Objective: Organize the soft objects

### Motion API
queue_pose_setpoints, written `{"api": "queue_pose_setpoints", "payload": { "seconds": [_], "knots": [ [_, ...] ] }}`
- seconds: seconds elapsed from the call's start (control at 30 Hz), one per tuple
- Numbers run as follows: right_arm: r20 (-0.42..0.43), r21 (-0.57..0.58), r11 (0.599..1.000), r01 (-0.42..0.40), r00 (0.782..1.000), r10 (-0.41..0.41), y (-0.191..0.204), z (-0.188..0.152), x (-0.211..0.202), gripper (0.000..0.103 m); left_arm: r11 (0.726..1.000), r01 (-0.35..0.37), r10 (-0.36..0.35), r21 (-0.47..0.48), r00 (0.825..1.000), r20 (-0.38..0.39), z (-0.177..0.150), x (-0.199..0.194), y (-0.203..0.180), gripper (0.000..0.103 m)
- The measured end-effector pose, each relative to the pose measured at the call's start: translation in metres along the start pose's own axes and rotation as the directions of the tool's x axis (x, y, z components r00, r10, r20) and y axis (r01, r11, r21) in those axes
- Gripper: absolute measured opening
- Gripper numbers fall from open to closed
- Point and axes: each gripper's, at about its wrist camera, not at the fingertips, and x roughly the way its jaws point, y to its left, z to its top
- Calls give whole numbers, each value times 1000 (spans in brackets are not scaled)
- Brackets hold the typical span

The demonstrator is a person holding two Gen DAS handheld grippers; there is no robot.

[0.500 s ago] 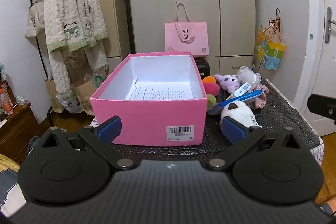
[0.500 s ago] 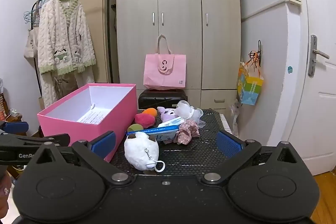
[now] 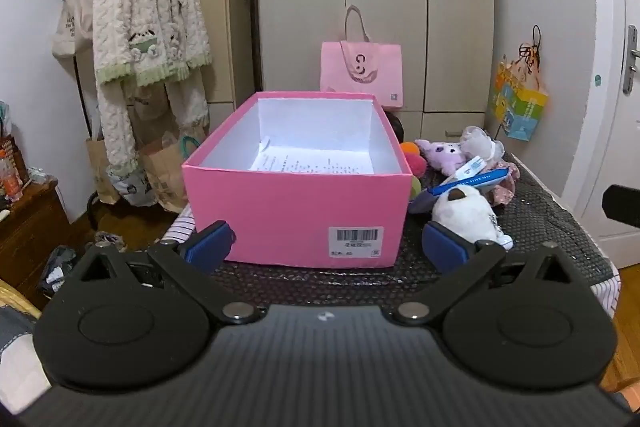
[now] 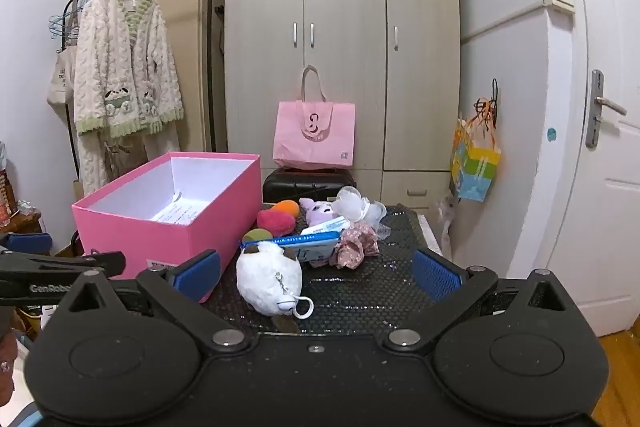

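Note:
An open pink box [image 3: 296, 215] [image 4: 160, 231] stands on a black bubble-wrap mat [image 4: 380, 291], with only a printed sheet inside. To its right lie soft items: a white plush with a keyring [image 4: 269, 277] [image 3: 466, 213], a purple plush [image 4: 320, 211] [image 3: 442, 153], a red plush [image 4: 276, 221], an orange ball [image 4: 287, 207], a floral scrunchie [image 4: 356, 247] and a white gauzy piece [image 4: 360, 207]. A blue-edged packet [image 4: 308, 245] leans among them. My left gripper [image 3: 326, 245] is open in front of the box. Just short of the white plush, my right gripper [image 4: 318, 273] is open and holds nothing.
A pink tote bag [image 4: 314, 133] sits on a black case [image 4: 304, 187] before a wardrobe [image 4: 340, 47]. A clothes rack with a fleece robe [image 4: 124, 75] stands left. A colourful bag [image 4: 474, 167] hangs by the white door [image 4: 600, 147]. The mat's right edge drops to the floor.

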Motion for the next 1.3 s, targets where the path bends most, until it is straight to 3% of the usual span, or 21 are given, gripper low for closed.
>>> {"api": "queue_pose_setpoints", "payload": {
  "seconds": [0.13,0.43,0.83,1.07,1.3],
  "knots": [
    [29,-9,1000,-6,1000,6,1,-3,-3,103,999,-34,33,12,999,17,-2,0,-1,103],
    [75,-28,1000,-9,997,11,2,-5,-8,103,1000,-20,19,4,999,44,-6,-3,-2,103],
    [48,-29,1000,7,999,-6,4,-7,2,103,1000,-12,12,2,999,35,-6,-2,0,103],
    [29,-9,1000,18,999,-18,0,6,6,103,999,-3,2,38,1000,26,14,-2,-6,103],
    [17,25,999,-36,999,36,-10,19,0,103,999,-14,13,44,1000,21,30,-3,1,103]
  ]
}}
